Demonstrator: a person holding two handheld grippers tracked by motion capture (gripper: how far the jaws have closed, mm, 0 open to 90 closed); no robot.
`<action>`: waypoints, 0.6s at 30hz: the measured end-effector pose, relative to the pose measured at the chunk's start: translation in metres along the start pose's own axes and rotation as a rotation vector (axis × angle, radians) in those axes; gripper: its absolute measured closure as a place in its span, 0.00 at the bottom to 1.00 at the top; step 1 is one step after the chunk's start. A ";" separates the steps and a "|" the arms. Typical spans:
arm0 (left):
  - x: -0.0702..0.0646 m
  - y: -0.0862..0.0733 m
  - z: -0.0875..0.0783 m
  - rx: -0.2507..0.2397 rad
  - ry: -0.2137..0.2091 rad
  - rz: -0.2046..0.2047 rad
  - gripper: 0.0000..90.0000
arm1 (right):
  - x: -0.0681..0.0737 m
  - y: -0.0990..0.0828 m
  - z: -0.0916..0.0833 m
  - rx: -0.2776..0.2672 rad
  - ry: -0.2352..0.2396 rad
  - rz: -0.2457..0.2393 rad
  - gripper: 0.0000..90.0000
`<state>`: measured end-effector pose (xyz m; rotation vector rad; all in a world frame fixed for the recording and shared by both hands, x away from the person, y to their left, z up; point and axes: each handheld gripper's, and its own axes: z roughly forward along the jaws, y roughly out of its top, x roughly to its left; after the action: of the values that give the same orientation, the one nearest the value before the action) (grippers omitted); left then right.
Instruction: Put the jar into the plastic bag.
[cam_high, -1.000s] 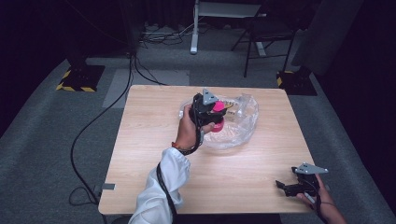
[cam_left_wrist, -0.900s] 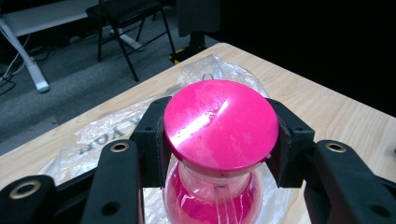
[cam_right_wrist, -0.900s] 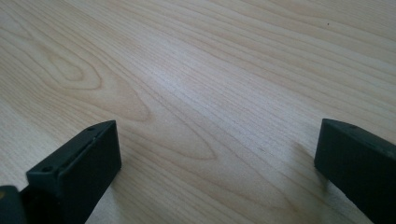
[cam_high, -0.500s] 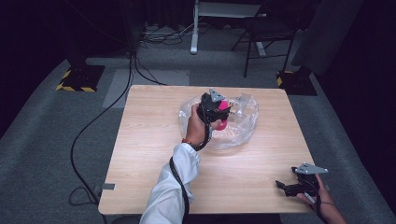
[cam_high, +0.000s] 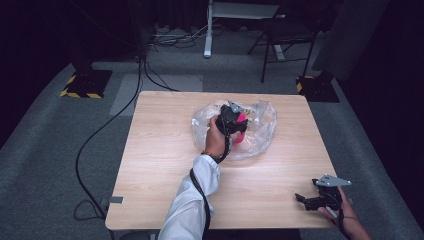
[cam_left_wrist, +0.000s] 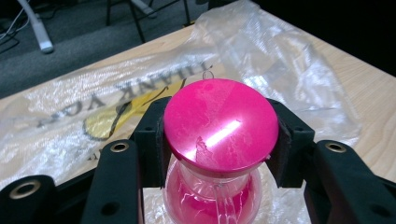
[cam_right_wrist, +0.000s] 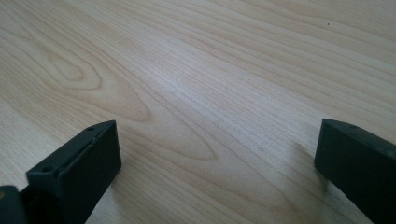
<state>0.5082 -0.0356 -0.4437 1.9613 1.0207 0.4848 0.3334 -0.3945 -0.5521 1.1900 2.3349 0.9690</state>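
Right gripper (cam_right_wrist: 217, 154): two black jaws rise from the bottom corners, one at lower left, one at lower right, standing wide apart with nothing between them. Bare light wooden surface (cam_right_wrist: 210, 70) runs across the rest of the frame; grain slants from upper left to lower right, with an oval knot pattern at left.

I've brought my left gripper (cam_high: 239, 125), clamping the pink hourglass (cam_left_wrist: 219, 126), farther in and lower over the clear plastic bag (cam_high: 260, 137).
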 end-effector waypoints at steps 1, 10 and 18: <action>0.000 -0.002 0.002 0.006 0.008 0.001 0.54 | 0.000 0.000 0.000 0.000 0.000 0.000 0.00; -0.003 -0.014 0.013 0.025 0.014 -0.017 0.54 | 0.000 0.000 0.000 0.000 0.000 0.000 0.00; -0.004 -0.023 0.018 0.033 0.005 -0.005 0.53 | 0.000 0.000 0.000 0.000 0.001 0.000 0.00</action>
<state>0.5064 -0.0413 -0.4728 1.9871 1.0429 0.4731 0.3334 -0.3945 -0.5521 1.1892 2.3359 0.9698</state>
